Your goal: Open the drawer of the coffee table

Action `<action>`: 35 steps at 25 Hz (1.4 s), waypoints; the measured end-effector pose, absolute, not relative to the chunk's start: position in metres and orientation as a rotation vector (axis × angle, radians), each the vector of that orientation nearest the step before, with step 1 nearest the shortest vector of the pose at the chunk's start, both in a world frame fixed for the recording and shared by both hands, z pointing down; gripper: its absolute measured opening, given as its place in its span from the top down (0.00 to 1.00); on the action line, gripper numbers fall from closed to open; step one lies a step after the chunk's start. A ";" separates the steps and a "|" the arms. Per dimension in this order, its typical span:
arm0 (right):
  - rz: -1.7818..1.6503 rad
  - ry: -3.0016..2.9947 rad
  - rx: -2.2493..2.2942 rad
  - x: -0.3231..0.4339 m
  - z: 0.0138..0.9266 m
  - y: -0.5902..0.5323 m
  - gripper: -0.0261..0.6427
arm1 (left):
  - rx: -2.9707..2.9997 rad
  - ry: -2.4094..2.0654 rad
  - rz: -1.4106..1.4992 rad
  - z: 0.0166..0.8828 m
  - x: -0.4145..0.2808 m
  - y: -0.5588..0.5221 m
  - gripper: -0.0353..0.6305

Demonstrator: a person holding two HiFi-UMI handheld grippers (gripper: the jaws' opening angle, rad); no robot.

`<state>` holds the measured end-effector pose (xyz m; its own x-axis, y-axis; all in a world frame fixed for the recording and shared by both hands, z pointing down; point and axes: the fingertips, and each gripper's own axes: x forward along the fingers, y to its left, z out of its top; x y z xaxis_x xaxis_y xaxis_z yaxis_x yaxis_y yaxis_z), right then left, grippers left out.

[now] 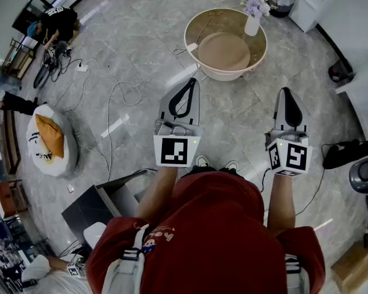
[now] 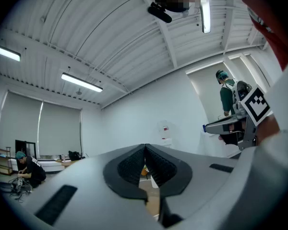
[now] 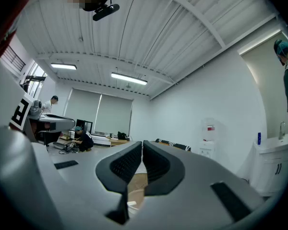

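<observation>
The round coffee table (image 1: 227, 76) stands ahead of me on the grey tile floor, with a cream rim and a tan top. A white vase of purple flowers (image 1: 253, 16) stands on its far right side. No drawer front shows from this angle. My left gripper (image 1: 192, 82) is held level, short of the table's near edge, its jaws shut on nothing. My right gripper (image 1: 286, 92) hangs level to the right of the table, also shut and empty. In the gripper views the left gripper (image 2: 145, 147) and the right gripper (image 3: 142, 143) have their pads together, pointing across the room.
White cables (image 1: 113, 97) trail over the floor at left, near a white bag with an orange cushion (image 1: 49, 141). A dark open case (image 1: 98, 208) lies by my left leg. A white cabinet (image 1: 313, 2) stands at the back right. One person crouches (image 2: 28, 169), another stands (image 2: 226, 96).
</observation>
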<state>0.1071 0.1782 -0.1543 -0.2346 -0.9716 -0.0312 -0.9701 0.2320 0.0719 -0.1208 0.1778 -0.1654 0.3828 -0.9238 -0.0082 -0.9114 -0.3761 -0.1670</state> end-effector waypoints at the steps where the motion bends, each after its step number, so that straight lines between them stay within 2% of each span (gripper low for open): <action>1: -0.116 -2.447 1.931 0.104 -0.154 0.177 0.93 | -2.489 1.663 -0.131 -0.166 -0.124 0.177 0.93; 21: -0.033 -2.387 1.990 0.063 -0.135 0.175 0.92 | -2.587 1.611 -0.135 -0.138 -0.157 0.166 0.93; 35: -0.008 -2.395 2.032 0.107 -0.121 0.115 0.92 | -2.576 1.582 -0.149 -0.130 -0.107 0.107 0.93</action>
